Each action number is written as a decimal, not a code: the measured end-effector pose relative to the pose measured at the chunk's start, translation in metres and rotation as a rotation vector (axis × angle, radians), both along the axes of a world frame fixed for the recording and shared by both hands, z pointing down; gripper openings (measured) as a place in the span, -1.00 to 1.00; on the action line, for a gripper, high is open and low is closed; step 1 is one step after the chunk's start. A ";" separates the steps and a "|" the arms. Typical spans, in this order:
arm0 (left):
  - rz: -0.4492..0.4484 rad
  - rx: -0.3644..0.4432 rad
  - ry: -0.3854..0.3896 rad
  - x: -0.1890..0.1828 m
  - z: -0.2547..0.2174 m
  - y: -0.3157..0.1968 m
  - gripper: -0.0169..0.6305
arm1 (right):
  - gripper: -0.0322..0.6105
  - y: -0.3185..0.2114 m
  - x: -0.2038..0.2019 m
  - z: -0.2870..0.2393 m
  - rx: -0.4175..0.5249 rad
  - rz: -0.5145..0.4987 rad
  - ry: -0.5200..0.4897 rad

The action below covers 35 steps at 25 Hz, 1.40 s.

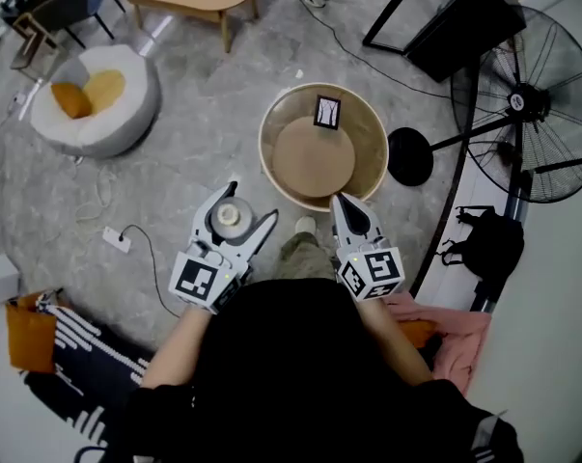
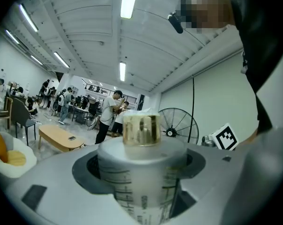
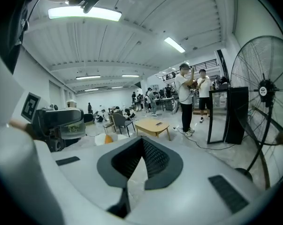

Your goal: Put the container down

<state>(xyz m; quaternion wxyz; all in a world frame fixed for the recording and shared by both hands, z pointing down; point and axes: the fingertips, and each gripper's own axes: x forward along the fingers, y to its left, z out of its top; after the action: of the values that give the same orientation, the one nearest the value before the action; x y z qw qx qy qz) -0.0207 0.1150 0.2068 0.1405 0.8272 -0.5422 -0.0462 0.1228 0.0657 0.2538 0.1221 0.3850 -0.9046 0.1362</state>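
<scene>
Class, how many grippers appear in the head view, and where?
2. The left gripper, down-left of the round basket, grips the container; the right gripper, shut and empty, points at the basket's near rim. None seems hidden.

I see the container [image 2: 140, 177], a white cylinder with dark printed scale marks and a shiny gold cap [image 2: 141, 129], standing upright, clamped between the jaws of my left tool [image 1: 250, 204], off the floor.
</scene>
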 end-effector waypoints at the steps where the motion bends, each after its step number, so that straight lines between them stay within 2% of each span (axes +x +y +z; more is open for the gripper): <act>1: -0.011 -0.007 -0.006 0.008 0.002 -0.010 0.13 | -0.83 -0.011 0.009 0.002 -0.001 -0.011 0.001; 9: -0.111 -0.062 -0.057 0.045 0.022 -0.083 0.13 | -0.83 -0.099 0.057 0.013 0.004 -0.088 0.016; 17: -0.220 -0.117 -0.095 0.046 0.048 -0.130 0.13 | -0.83 -0.156 0.061 0.045 -0.057 -0.191 0.012; 21: -0.319 -0.156 -0.061 0.031 0.076 -0.152 0.13 | -0.83 -0.188 0.069 0.075 -0.081 -0.192 0.042; 24: -0.276 -0.213 -0.083 0.019 0.117 -0.173 0.13 | -0.83 -0.210 0.063 0.105 -0.095 -0.153 0.063; 27: -0.215 -0.221 -0.107 0.008 0.157 -0.202 0.13 | -0.83 -0.217 0.047 0.126 -0.104 -0.129 0.098; 31: -0.113 -0.259 -0.180 0.003 0.221 -0.236 0.13 | -0.83 -0.216 0.030 0.154 -0.135 -0.105 0.139; 35: -0.055 -0.259 -0.214 -0.002 0.269 -0.266 0.13 | -0.83 -0.229 0.010 0.188 -0.168 -0.101 0.130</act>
<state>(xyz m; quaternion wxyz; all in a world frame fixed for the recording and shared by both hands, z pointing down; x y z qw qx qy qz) -0.0229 -0.1512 0.4760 0.1862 0.7872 -0.5778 0.1086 0.1325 -0.1629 0.4415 0.2190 0.3353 -0.8985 0.1798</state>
